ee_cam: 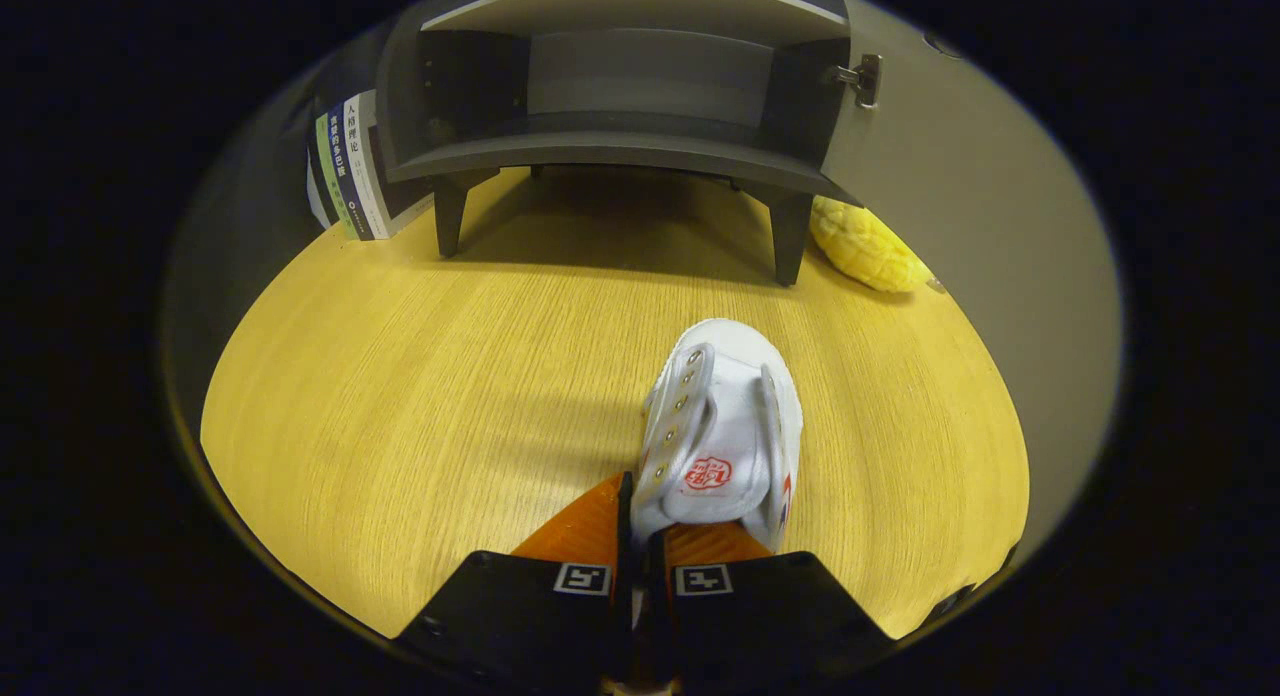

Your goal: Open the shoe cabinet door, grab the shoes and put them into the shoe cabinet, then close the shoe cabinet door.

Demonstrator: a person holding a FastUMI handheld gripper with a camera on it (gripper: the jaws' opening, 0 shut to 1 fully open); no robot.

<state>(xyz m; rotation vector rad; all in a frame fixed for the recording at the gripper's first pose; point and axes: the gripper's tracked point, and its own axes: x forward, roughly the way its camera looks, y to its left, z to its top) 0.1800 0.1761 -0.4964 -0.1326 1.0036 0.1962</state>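
Gripper (640, 536) low in gripper view, 2 orange fingers (585, 531) w/ black bases, each base w/ a square marker tag. Fingers nearly together, thin gap only, pinching the side wall/collar of the white shoe (725, 431) at its heel end, i.e. clamped on shoe fabric. Left finger on outer side of the eyelet flap, right finger inside the shoe opening, partly hidden by the tongue.

Shoe: white canvas, small, toe pointing away from fingers toward the cabinet. Row of metal eyelets along left flap, no laces seen. Red stamp logo on tongue/insole, red-blue mark on right side wall. Can't tell whether sole is on the table (420, 376) or slightly lifted; a soft shadow lies left of shoe on the wood.

Table: light yellow wood grain, round-looking from fisheye.

Beyond the shoe, well apart: shoe cabinet (620, 126), dark grey, on short legs, standing at far side of table. Cabinet door (950, 176) swung open to the right, hinge (862, 79) visible at top of the opening's right edge. Inside: dark, one shelf level visible, nothing seen on it.

Left of cabinet, touching or just beside its left side: books (350, 171) upright, spines facing out. Right of cabinet's right front leg, partly behind the open door: yellow bumpy plush/toy (865, 246), lying on table.
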